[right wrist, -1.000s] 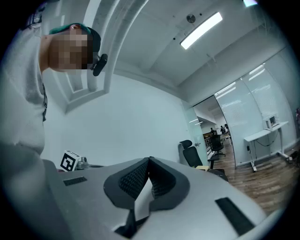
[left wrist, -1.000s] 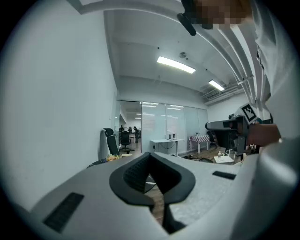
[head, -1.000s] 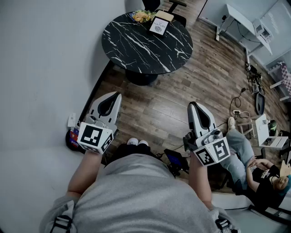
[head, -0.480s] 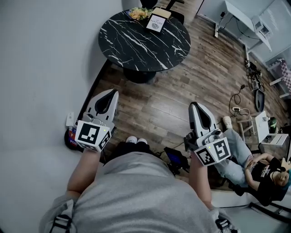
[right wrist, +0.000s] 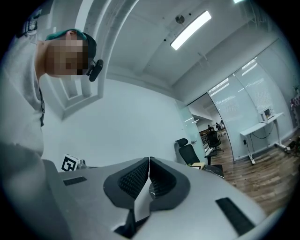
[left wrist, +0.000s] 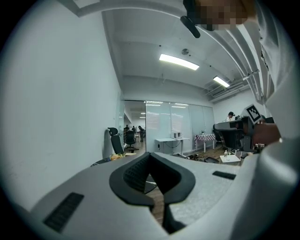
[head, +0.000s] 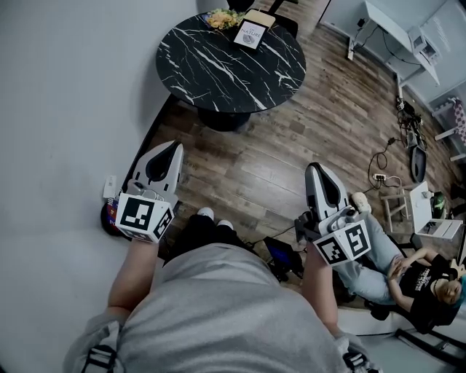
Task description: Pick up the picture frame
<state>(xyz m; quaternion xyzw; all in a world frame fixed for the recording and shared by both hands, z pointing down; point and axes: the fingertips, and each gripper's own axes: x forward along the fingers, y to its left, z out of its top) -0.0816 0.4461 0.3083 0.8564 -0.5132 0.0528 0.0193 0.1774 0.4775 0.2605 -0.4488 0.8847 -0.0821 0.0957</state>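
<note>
The picture frame (head: 250,34) stands at the far edge of a round black marble table (head: 226,69), beside a yellow bunch of flowers (head: 221,20). Both grippers hang well short of the table, over the wooden floor. My left gripper (head: 167,146) is shut and empty, pointing toward the table's base. My right gripper (head: 318,168) is shut too, with nothing between its pads. In the left gripper view the left gripper (left wrist: 150,154) has its jaws meeting at the tip. The right gripper (right wrist: 149,159) shows the same in its own view.
A white wall (head: 65,109) runs along the left. A person sits low at the right (head: 411,273), near a small white side table (head: 426,211). Cables and a power strip (head: 380,173) lie on the floor. A white desk (head: 397,35) stands far right, an office chair (head: 282,9) behind the table.
The right gripper has drifted a little down and right in the head view. The table has shifted slightly up and left in that view. Both grippers stay shut.
</note>
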